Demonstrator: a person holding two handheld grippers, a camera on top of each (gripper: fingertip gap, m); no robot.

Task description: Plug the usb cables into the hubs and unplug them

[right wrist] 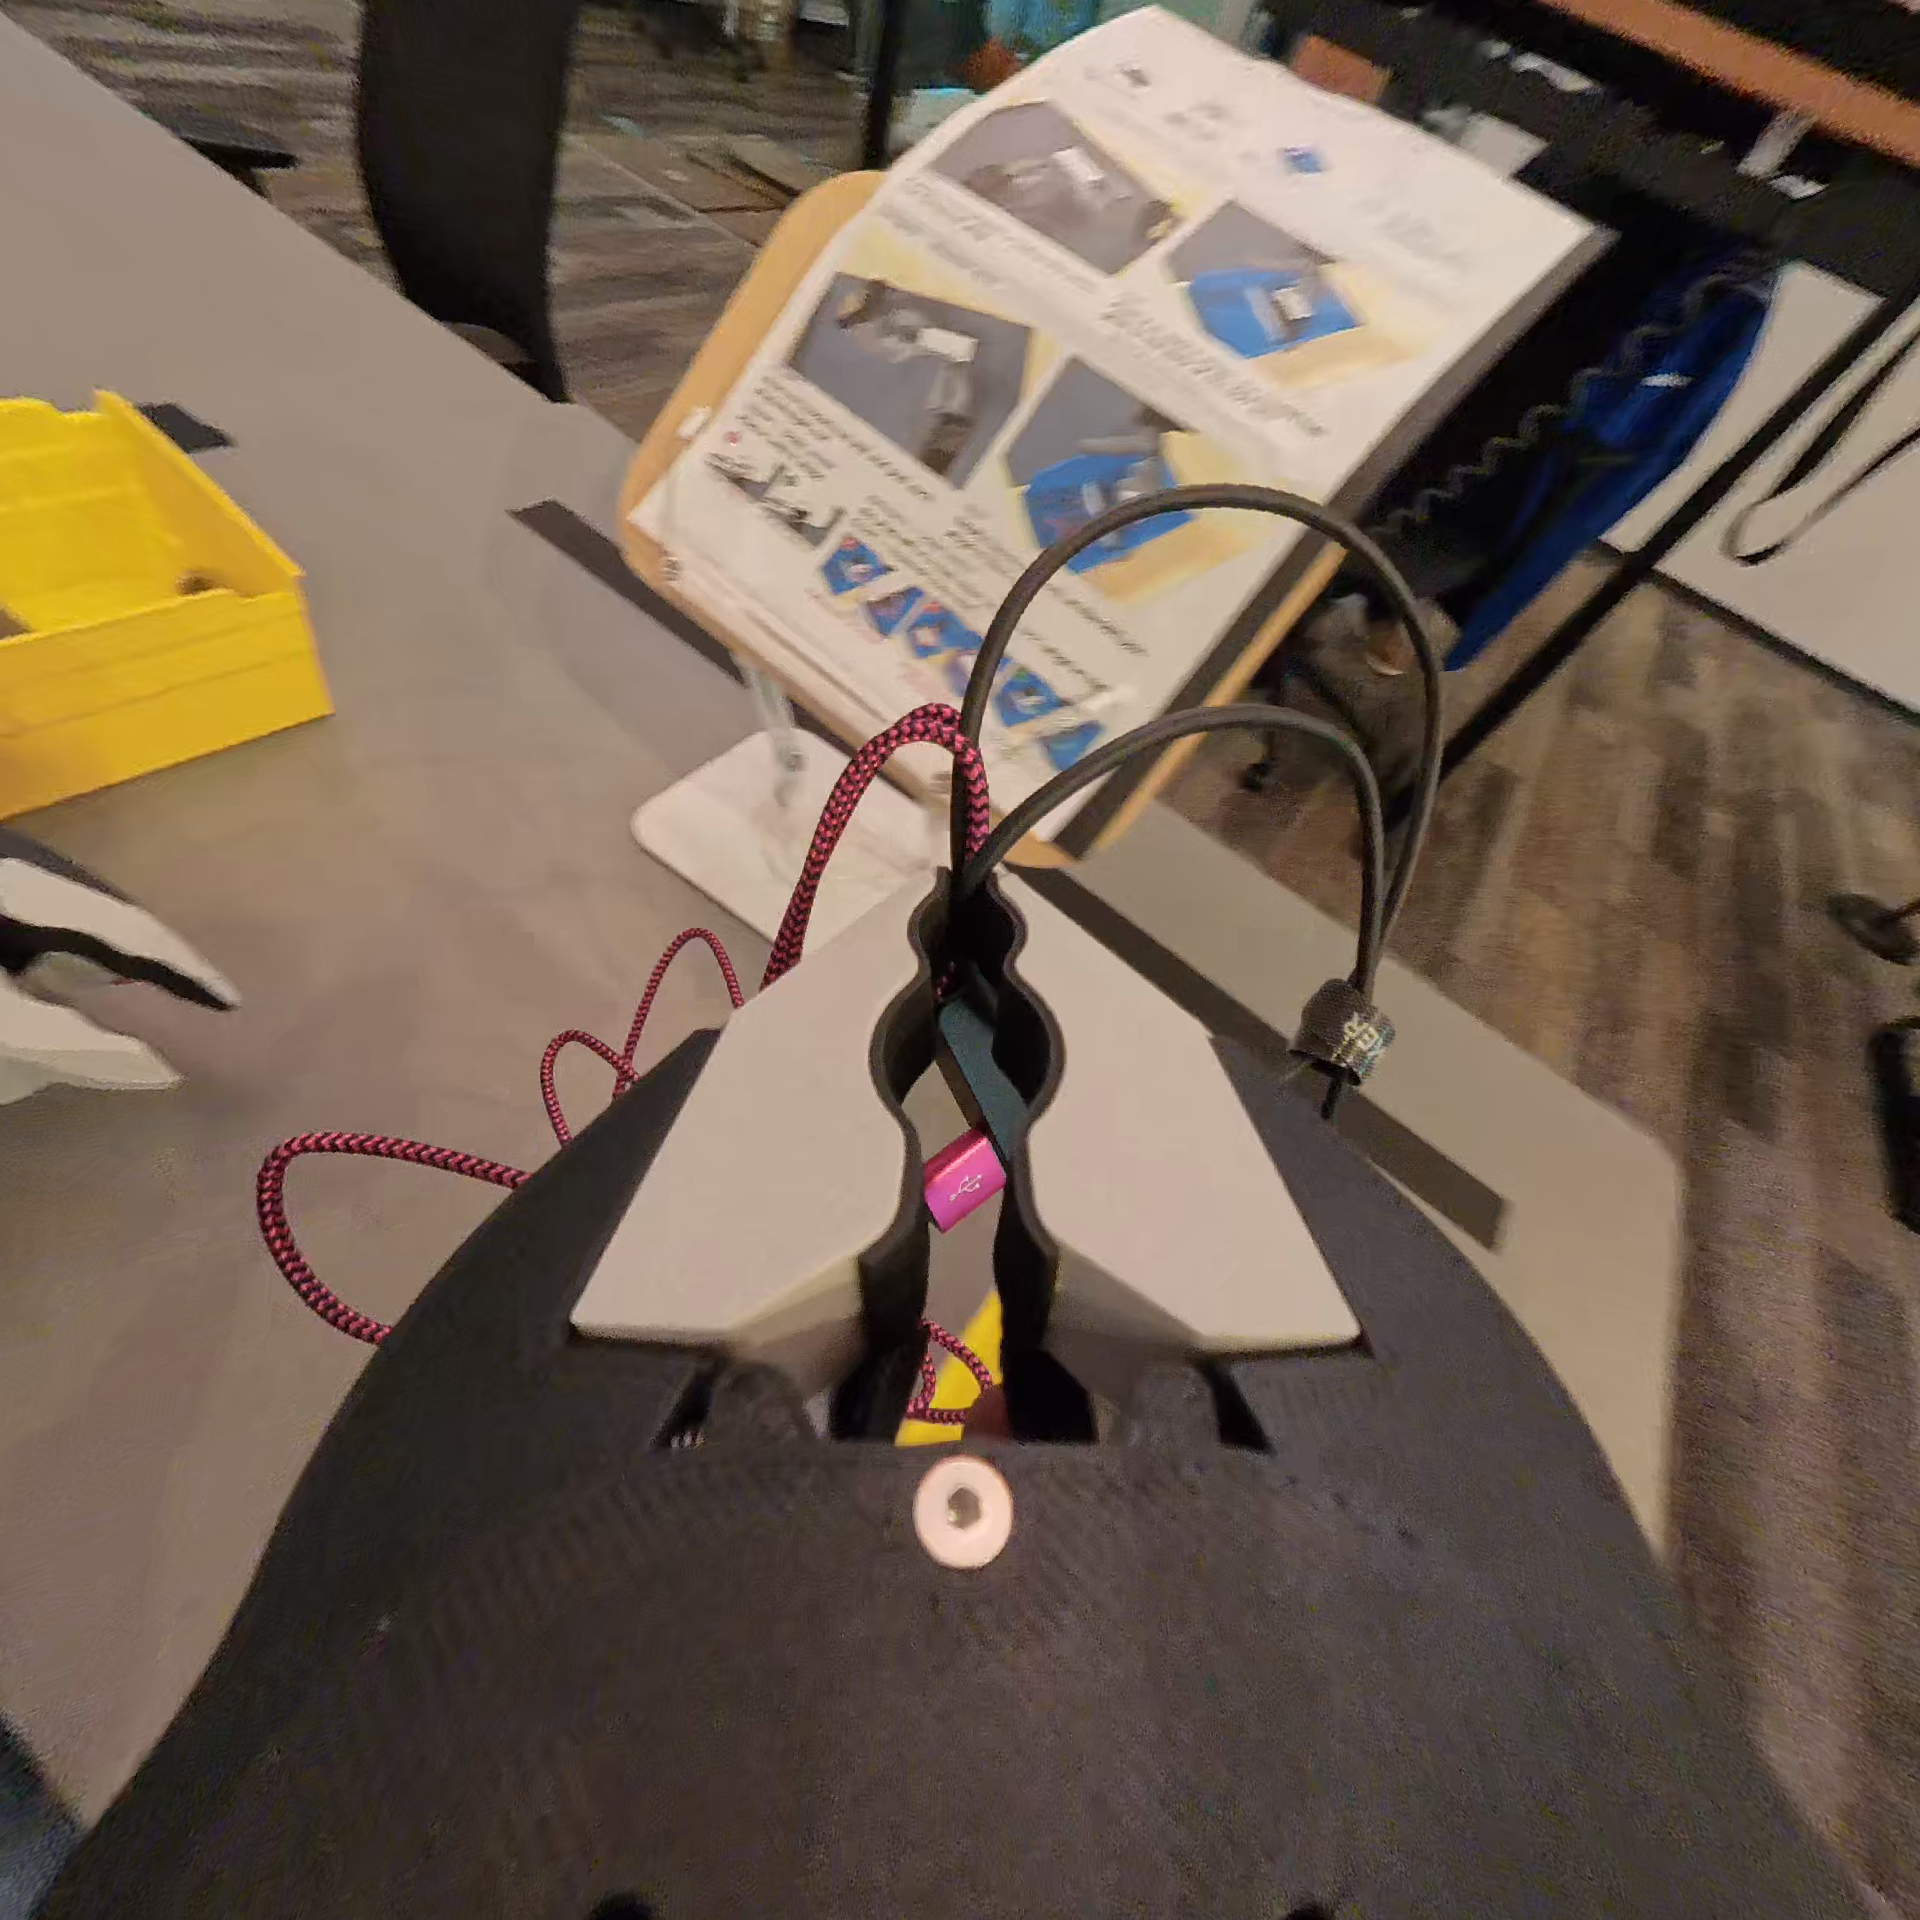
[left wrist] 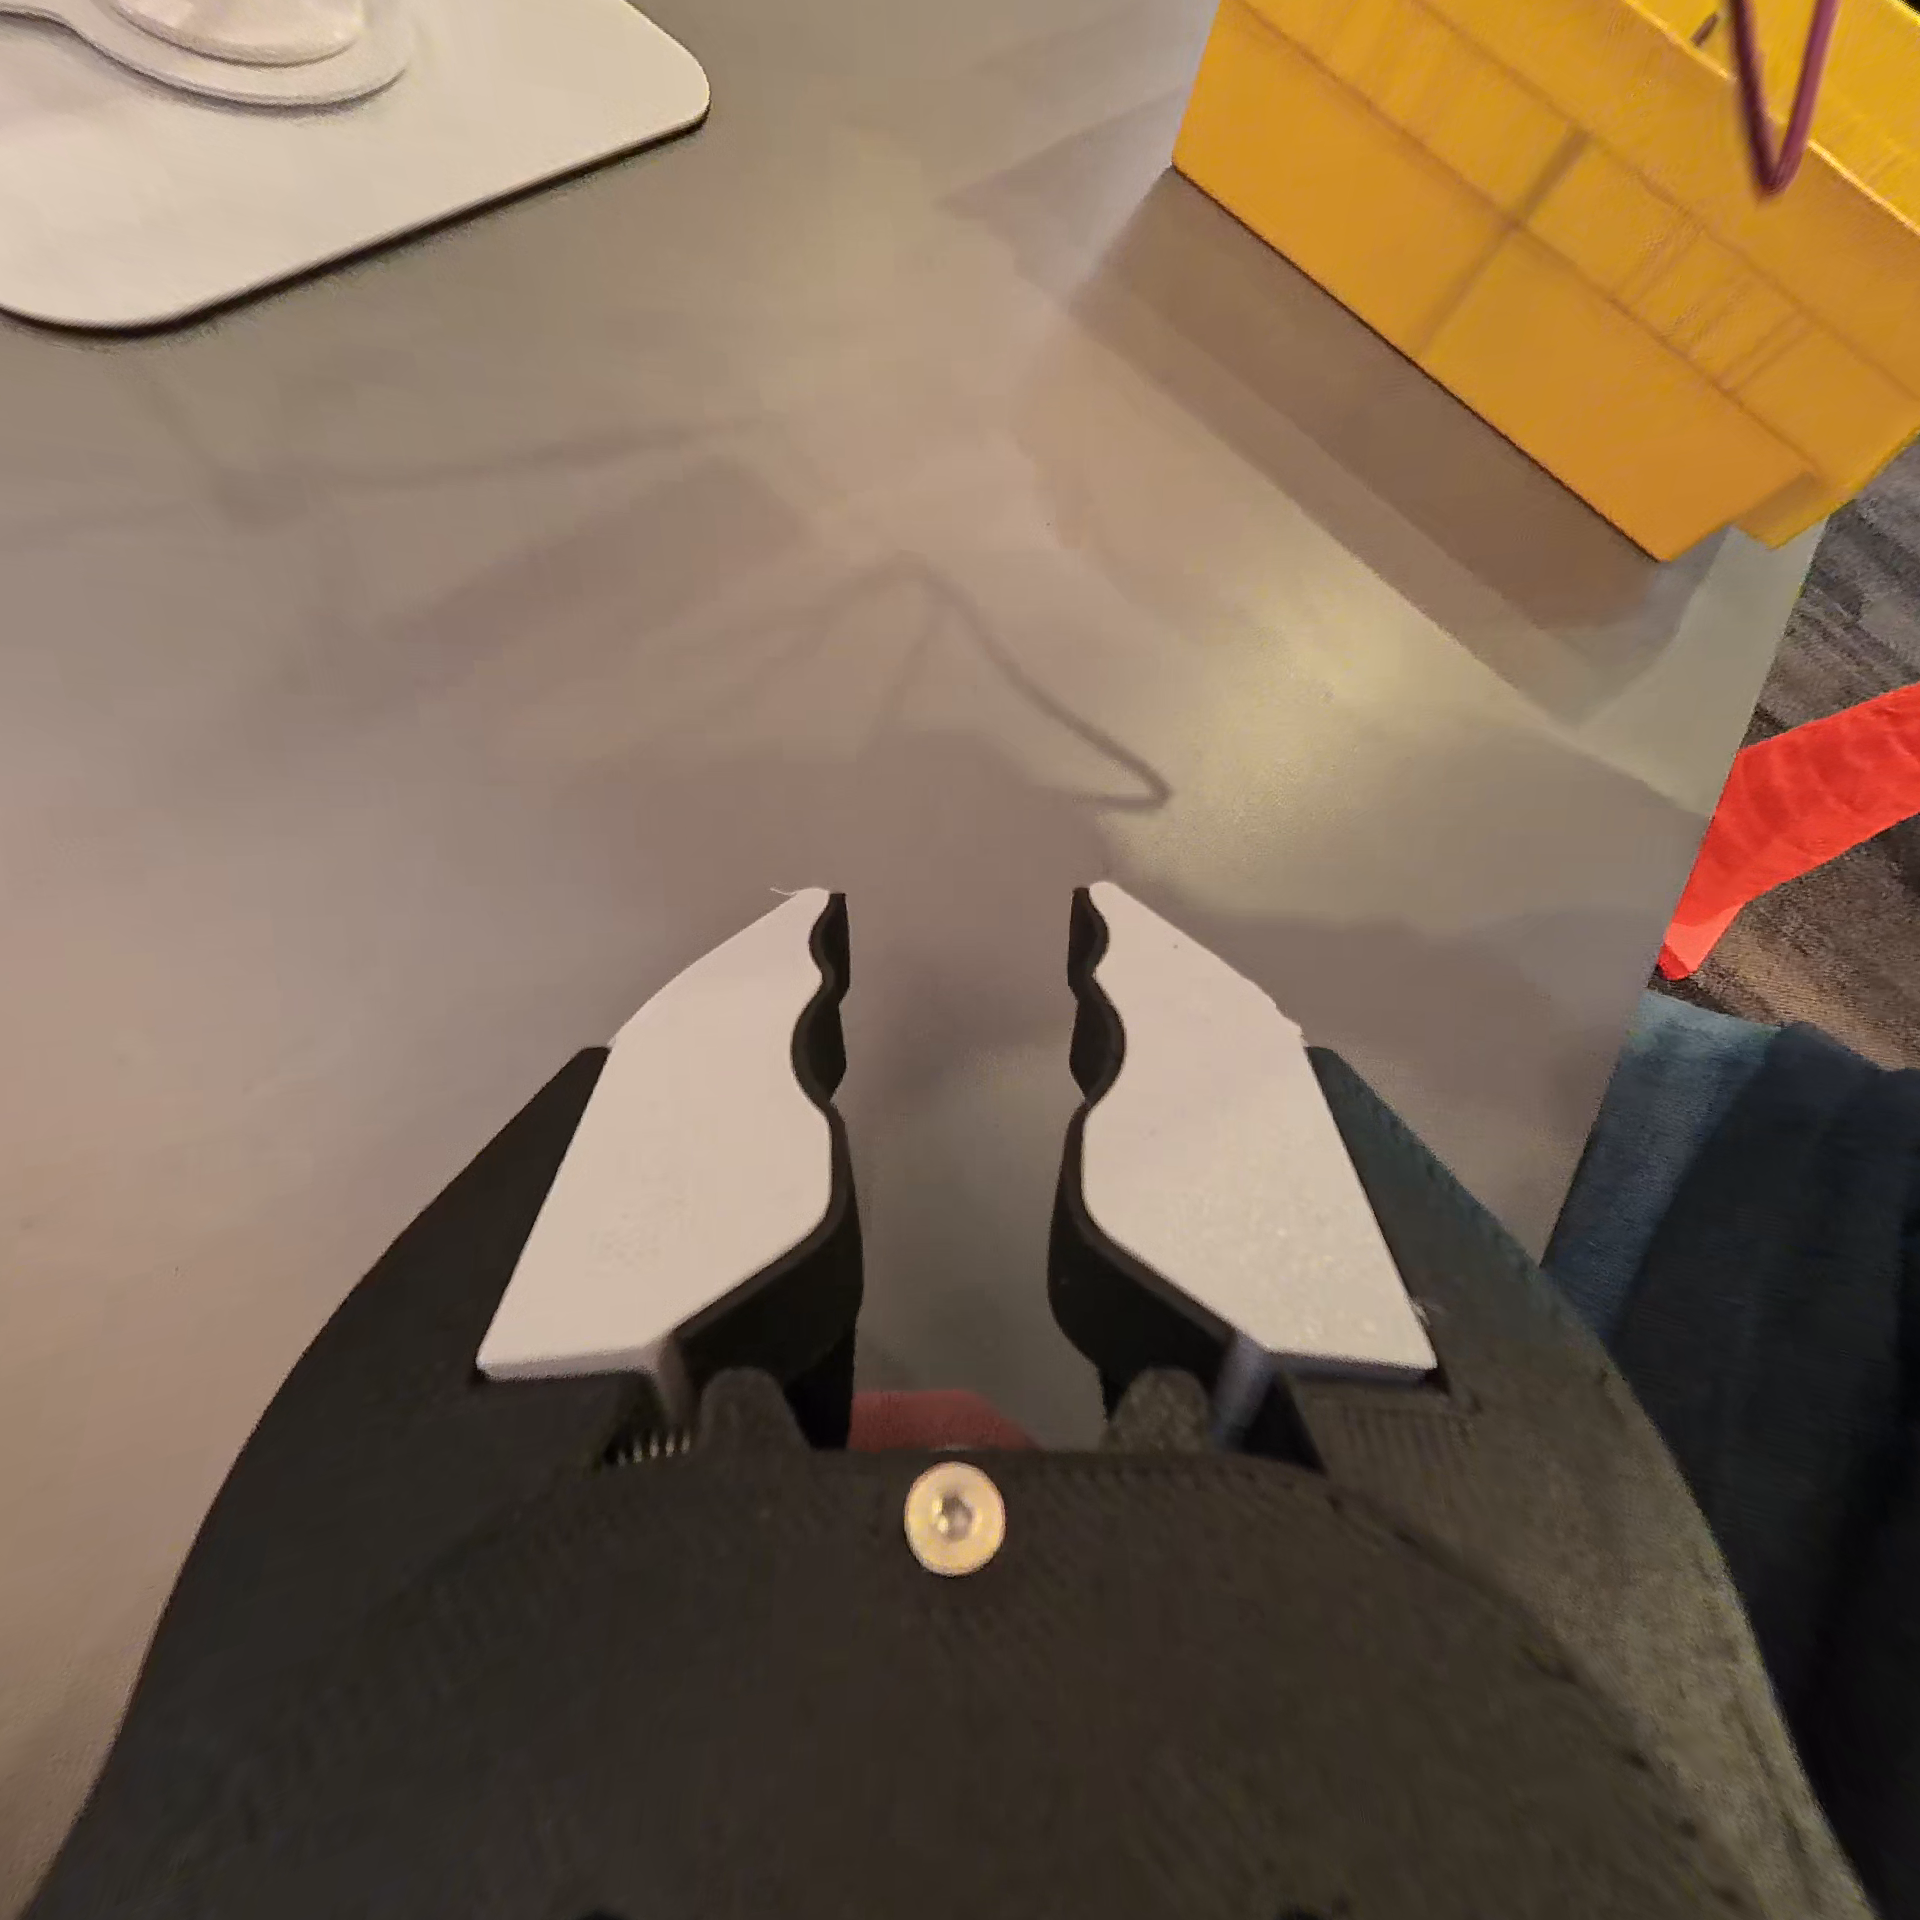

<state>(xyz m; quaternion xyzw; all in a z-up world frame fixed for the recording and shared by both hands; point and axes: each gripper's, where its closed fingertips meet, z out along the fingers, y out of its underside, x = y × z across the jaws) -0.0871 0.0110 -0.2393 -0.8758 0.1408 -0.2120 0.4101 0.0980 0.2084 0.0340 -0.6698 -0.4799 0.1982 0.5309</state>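
Clamping pink cable (right wrist: pixel 831 862) and black cable (right wrist: pixel 1195 540) in right gripper (right wrist: pixel 971 914) fingers near the surface's far edge, plug trailing backward, left gripper (left wrist: pixel 961 904) narrowly parted, empty, yellow box (right wrist: pixel 145 582) leftward.

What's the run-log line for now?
left tool: open, empty | right tool: shut on cables | yellow tray: on table

The left gripper (left wrist: pixel 958 904) is held low and level, its two pale fingers (left wrist: pixel 717 1081) parted with a clear gap between the tips and nothing caught between them. The right gripper (right wrist: pixel 961 904) is raised and angled forward, its fingers (right wrist: pixel 790 1132) drawn together so that the tips nearly meet, and it is clamped tight.
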